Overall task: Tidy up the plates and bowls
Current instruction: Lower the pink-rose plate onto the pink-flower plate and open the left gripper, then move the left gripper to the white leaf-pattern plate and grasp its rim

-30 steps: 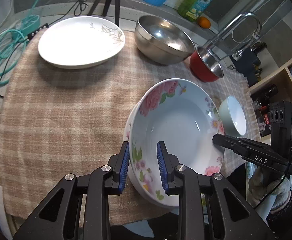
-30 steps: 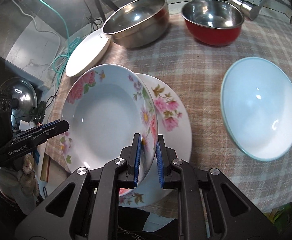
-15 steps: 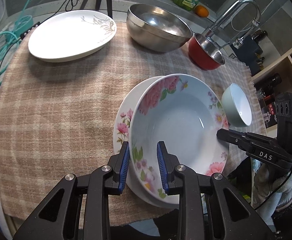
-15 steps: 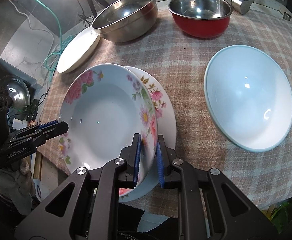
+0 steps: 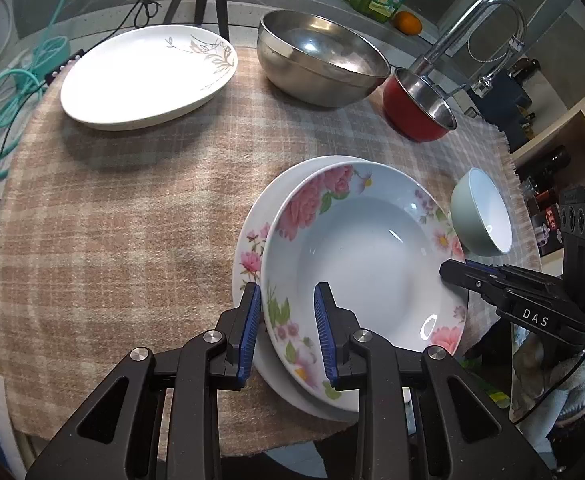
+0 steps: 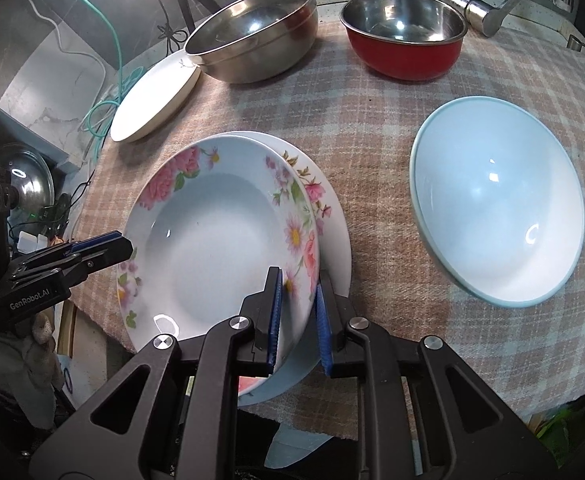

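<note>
Deep flower plate sits on a flat flower plate, a bit off to one side, w/ rim tipped up. Behind it: white leaf plate, steel bowl, red bowl. Pale green bowl lies near it, tipped.

We see our left gripper as matte black linkage arms with silver screw heads and ribbed blue pads; at the left edge of the right view it reads "GenRobot.AI". Our right gripper matches it, marked "DAS" at the left view's right edge, above a grey-white glove and a thin black cable.
</note>
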Demonstrator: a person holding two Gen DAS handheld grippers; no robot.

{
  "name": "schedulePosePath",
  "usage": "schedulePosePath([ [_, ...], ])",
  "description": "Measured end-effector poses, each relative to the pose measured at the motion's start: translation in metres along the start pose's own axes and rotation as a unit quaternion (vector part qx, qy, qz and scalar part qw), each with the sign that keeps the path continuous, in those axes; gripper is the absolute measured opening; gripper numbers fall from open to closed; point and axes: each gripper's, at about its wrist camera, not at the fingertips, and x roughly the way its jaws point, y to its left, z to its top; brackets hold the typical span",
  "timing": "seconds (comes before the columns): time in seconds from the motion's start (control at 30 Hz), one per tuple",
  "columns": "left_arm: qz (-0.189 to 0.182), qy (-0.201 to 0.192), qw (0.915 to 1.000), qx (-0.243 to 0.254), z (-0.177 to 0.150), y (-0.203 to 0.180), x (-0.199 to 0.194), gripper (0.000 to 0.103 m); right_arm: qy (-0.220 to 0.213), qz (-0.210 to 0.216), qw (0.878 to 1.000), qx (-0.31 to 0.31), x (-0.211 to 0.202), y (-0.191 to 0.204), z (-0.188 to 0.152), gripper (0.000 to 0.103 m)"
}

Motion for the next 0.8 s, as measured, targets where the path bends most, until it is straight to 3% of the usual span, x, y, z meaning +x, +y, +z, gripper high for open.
schedulePosePath([
  [0.13,-0.001,0.000,1.0000,-0.001,0.000,0.000,0.001,0.025,0.000,0.001,1.000,-0.003,0.001,0.001,0.001,0.022],
  [0.2,-0.004,0.000,1.0000,-0.001,0.001,0.001,0.001,0.025,-0.003,0.000,1.000,-0.005,-0.001,0.003,0.000,0.030],
  [0.27,-0.006,-0.004,1.0000,-0.002,0.002,0.001,-0.001,0.025,-0.012,-0.008,1.000,-0.013,-0.004,0.007,0.000,0.045],
  [0.37,-0.004,-0.011,0.9999,-0.001,0.004,0.000,-0.006,0.026,-0.024,-0.017,0.999,-0.027,-0.010,0.012,0.001,0.054],
  [0.6,-0.003,-0.022,0.9997,-0.010,0.009,0.008,-0.016,0.052,-0.060,-0.017,0.997,-0.044,-0.025,0.024,0.005,0.076],
  [0.67,-0.004,-0.026,0.9995,-0.015,0.010,0.011,-0.018,0.052,-0.067,-0.009,0.997,-0.046,-0.028,0.027,0.007,0.083],
  [0.8,-0.003,-0.031,0.9993,-0.019,0.014,0.019,-0.023,0.052,-0.078,0.003,0.996,-0.045,-0.031,0.035,0.012,0.086],
])
